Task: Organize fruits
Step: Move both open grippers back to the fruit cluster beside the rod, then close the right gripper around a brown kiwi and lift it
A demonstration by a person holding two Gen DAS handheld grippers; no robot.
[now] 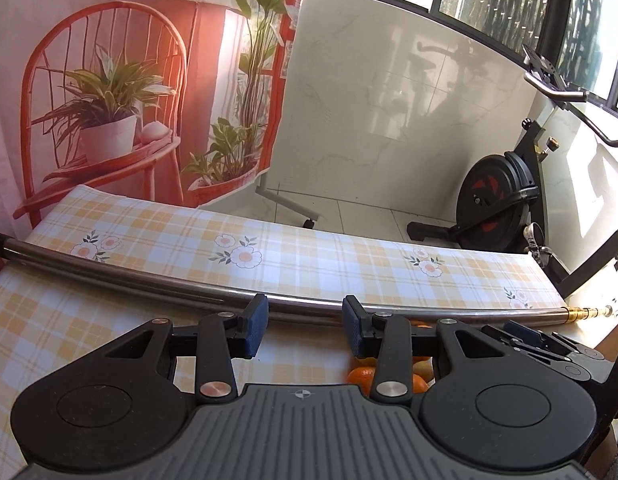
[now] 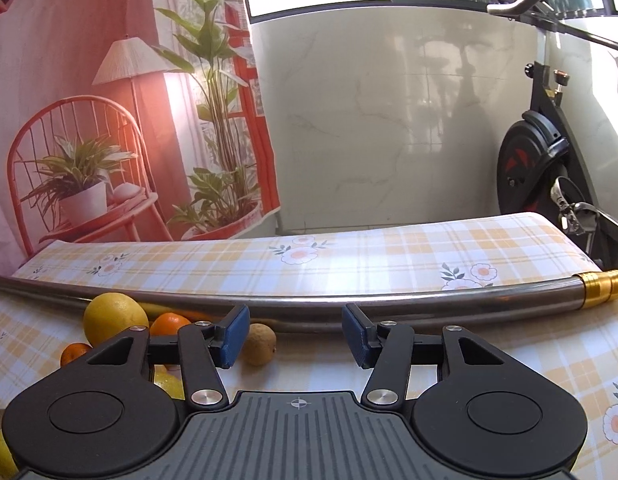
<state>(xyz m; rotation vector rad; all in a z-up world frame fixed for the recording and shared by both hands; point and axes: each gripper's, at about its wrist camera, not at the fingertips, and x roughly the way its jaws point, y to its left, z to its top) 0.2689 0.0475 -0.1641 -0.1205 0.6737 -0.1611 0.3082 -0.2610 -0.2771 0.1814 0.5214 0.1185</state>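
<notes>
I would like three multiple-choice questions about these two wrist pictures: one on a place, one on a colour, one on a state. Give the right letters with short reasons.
1. In the right wrist view, where does the small brown fruit lie?
A. behind the metal pole
B. on the table in front of the metal pole
C. on the exercise bike

2. What colour are the pads on the fingers?
A. blue
B. red
C. white

3. How is the right gripper?
A. shut on a tangerine
B. shut on the pole
C. open and empty

Answers: 1 B, it rests on the checked cloth on the near side of the pole. 2 A, both pads show blue. 3 C, a wide gap with nothing between the fingers.
</notes>
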